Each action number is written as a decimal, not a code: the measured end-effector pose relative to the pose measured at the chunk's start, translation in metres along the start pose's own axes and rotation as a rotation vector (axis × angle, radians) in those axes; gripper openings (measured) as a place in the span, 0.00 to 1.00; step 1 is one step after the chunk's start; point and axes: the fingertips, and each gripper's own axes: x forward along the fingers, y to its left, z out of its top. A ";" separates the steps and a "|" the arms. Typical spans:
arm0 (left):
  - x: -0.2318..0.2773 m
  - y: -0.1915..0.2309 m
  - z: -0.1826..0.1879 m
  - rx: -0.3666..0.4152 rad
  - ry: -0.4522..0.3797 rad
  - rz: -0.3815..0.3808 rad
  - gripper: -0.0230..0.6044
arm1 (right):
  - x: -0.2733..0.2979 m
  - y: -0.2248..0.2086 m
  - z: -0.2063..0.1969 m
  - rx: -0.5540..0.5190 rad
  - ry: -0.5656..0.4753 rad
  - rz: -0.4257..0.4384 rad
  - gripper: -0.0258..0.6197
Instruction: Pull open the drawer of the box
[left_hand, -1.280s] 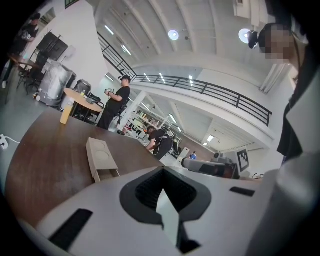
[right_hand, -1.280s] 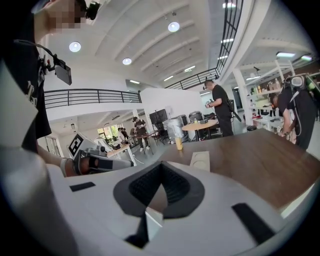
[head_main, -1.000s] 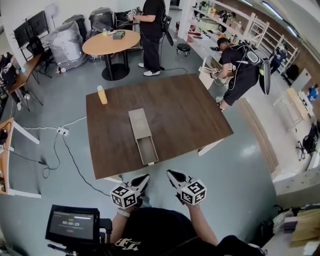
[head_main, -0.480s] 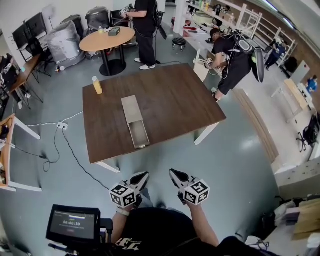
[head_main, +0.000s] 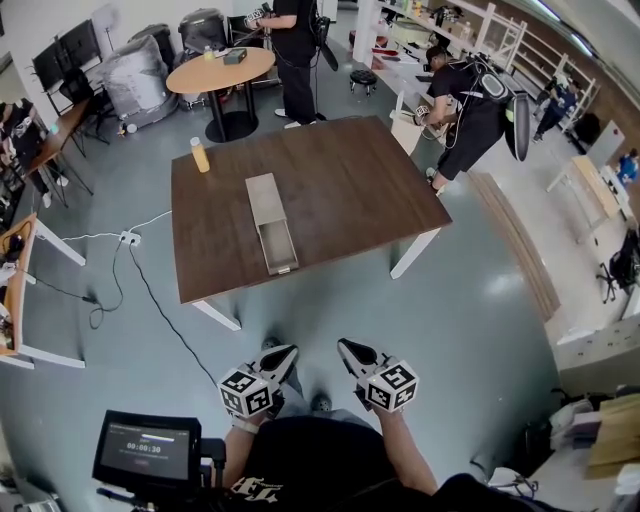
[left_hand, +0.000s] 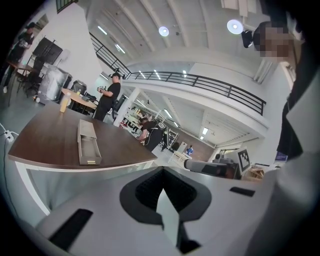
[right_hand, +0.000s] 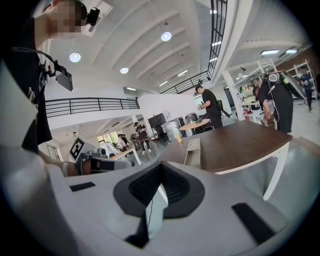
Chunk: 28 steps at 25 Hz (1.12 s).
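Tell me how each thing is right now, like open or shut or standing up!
drawer, pulled out of the box, nothing visible inside.
box, lying flat on the table.
yellow bottle, standing upright on the table.
left tongs, shut and empty, away from the table.
right tongs, shut and empty, away from the table.
screen, switched on.

A long, narrow grey box (head_main: 266, 200) lies flat on the dark brown table (head_main: 350, 200), left of its middle, its length running from the far side toward the near edge; its drawer (head_main: 278, 250) stands pulled out at the near end. The drawer's open tray faces up, ending just short of the table's near edge.
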 end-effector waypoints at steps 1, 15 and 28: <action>-0.001 0.001 -0.001 0.002 -0.001 0.001 0.04 | 0.002 -0.001 -0.001 0.000 0.000 -0.001 0.02; -0.005 0.004 -0.003 0.016 -0.017 0.010 0.04 | 0.017 0.001 -0.013 -0.008 0.007 0.019 0.02; -0.002 0.012 -0.002 0.035 -0.015 0.010 0.04 | 0.033 -0.003 -0.018 -0.025 0.018 0.029 0.02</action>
